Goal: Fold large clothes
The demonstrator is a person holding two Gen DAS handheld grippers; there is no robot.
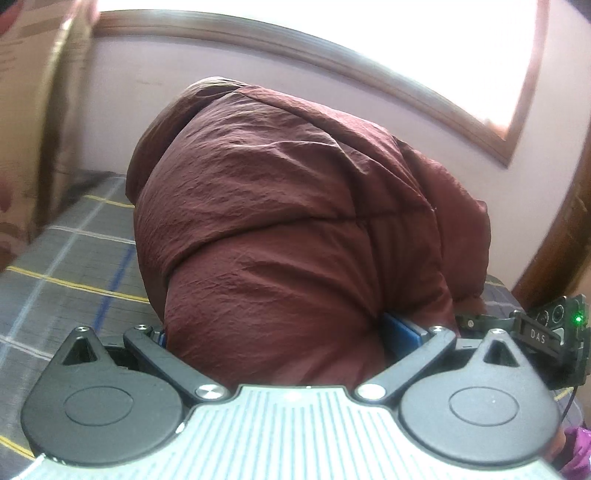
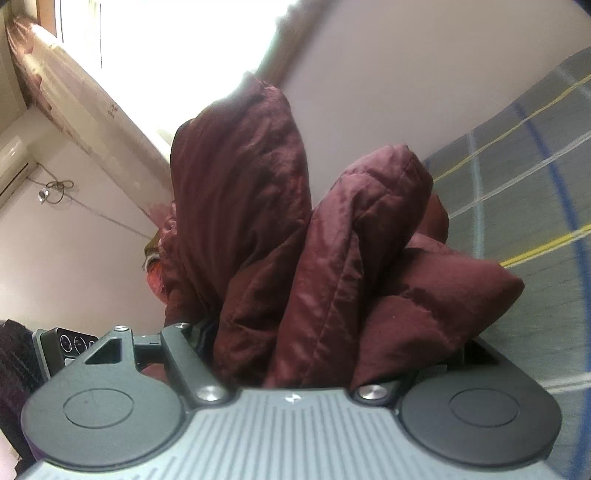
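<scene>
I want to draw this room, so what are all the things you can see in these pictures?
puffer jacket: one, dark maroon, bunched between both tools, partly lifted off the bed cover
bed cover: one, grey plaid with yellow, white and blue lines, under the jacket
window: one, bright, wood-framed, in the wall behind the jacket
wall: pale pink, behind the bed
air conditioner: one, white, high on the wall at the right wrist view's left edge
cord: one, thin, knotted, on the wall near the air conditioner
left tool: one, black and grey, shut on jacket fabric
right tool: one, black and grey, shut on jacket folds
</scene>
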